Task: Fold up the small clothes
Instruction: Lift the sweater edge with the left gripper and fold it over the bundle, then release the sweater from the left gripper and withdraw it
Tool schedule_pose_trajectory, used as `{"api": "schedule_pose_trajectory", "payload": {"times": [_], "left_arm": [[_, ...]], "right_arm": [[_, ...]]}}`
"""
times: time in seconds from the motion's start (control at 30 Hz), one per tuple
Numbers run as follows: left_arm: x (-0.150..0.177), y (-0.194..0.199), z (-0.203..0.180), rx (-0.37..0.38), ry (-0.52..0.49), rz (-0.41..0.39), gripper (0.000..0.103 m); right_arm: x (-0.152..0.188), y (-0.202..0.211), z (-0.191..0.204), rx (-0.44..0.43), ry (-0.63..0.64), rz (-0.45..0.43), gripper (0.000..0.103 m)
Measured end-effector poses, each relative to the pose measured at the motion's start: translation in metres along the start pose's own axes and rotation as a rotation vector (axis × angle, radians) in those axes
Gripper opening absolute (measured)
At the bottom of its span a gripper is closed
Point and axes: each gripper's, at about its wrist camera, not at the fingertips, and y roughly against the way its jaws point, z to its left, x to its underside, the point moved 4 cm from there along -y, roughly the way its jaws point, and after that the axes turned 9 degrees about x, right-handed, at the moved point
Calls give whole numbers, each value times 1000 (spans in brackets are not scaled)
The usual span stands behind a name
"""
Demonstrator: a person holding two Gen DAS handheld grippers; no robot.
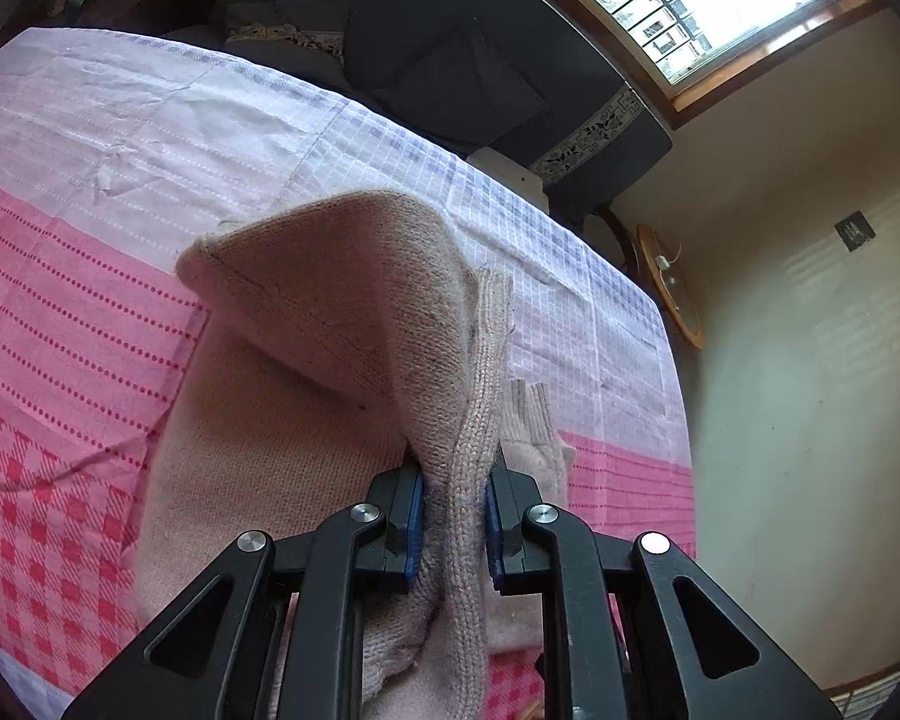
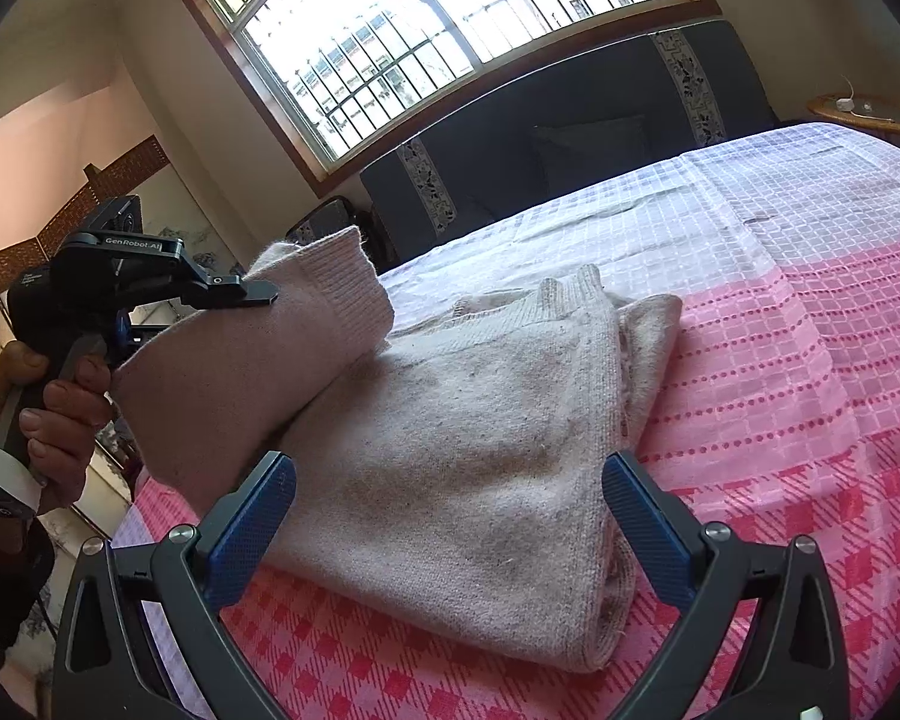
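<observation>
Lying across the near part of a bed, a pale pink knit sweater [image 2: 462, 468] sits partly folded on the pink-and-white checked bedspread [image 2: 810, 360]. Main body flat, right side already doubled over into a thick edge; ribbed collar [image 2: 564, 294] at the far end.

Left gripper [image 1: 455, 510] — jaws clamped on a bunched ribbed part of the sweater, blue pads [image 1: 415, 516] pressing the knit from both sides. Fabric rises from the jaws as a lifted flap that arcs up and over the flat body beneath. In the right wrist view this same flap stands raised at the left of the garment, its ribbed cuff-like end pointing toward the far side. A hand [image 2: 48, 414] grips the black handle of the left tool at the left edge of that view; lettering "GenRobot.AI" legible on its top.

Right gripper [image 2: 450, 516] — jaws wide apart, nothing between the blue pads [image 2: 246, 534]. It hovers just above the near edge of the sweater, fingers straddling the garment's width without touching it, as far as can be told.

Surroundings: dark headboard [image 2: 570, 138] with patterned vertical bands at the far end of the bed, barred window [image 2: 426, 18] above it, round wooden side table [image 2: 870, 111] at the far right.
</observation>
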Motion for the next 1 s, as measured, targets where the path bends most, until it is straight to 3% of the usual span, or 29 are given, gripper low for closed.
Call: {"api": "schedule_pose_trajectory", "payload": {"times": [0.37,1.0], "left_arm": [[0,-1,5,-42,-10,-7,15],[10,-33,-24,12,61,-2,15]], "right_arm": [[2,0,4,-5,20,1,102],[7,0,15,-39,71,18,102]]}}
